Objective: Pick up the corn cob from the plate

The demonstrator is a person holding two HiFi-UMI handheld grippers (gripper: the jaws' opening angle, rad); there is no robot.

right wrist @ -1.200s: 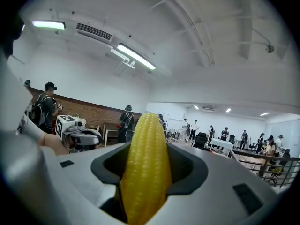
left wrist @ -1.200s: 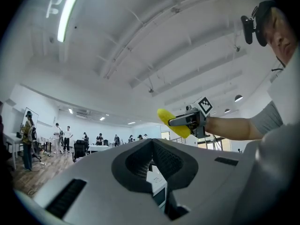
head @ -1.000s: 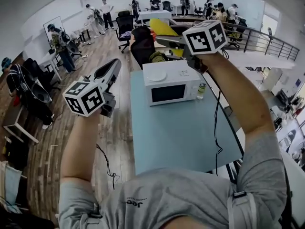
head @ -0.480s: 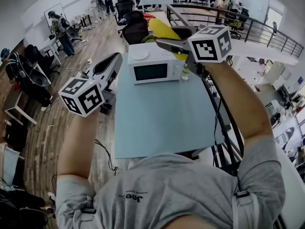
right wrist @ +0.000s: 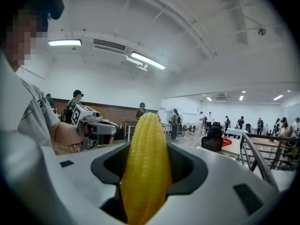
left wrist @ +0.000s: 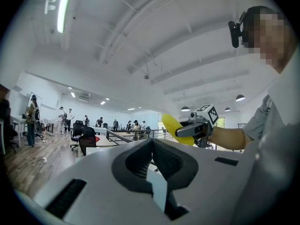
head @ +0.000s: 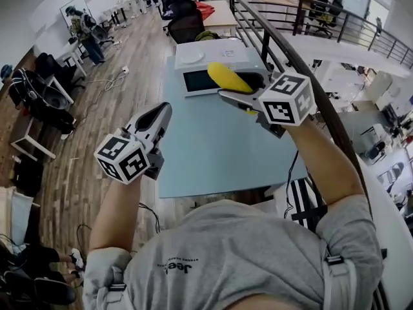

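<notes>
A yellow corn cob (head: 229,77) is in the air in front of the microwave (head: 193,81), with my right gripper (head: 233,90) shut on it. In the right gripper view the corn cob (right wrist: 145,168) stands lengthwise between the two jaws of the right gripper (right wrist: 146,149) and sticks out past their tips. My left gripper (head: 161,113) hovers at the table's left edge, shut with nothing in it. Its tips meet in the left gripper view (left wrist: 152,141), where the corn cob (left wrist: 171,125) shows beyond them. A white plate (head: 191,57) lies on top of the microwave.
The light blue table (head: 213,147) lies below both grippers, with the microwave at its far end. A dark metal railing (head: 303,63) runs along the table's right side. Office chairs (head: 187,24) stand behind the table. People (head: 80,28) stand far off at the back.
Both grippers have come down and nearer to me, to just above the table. The corn cob has stayed in the right gripper. The left gripper has stayed shut.
</notes>
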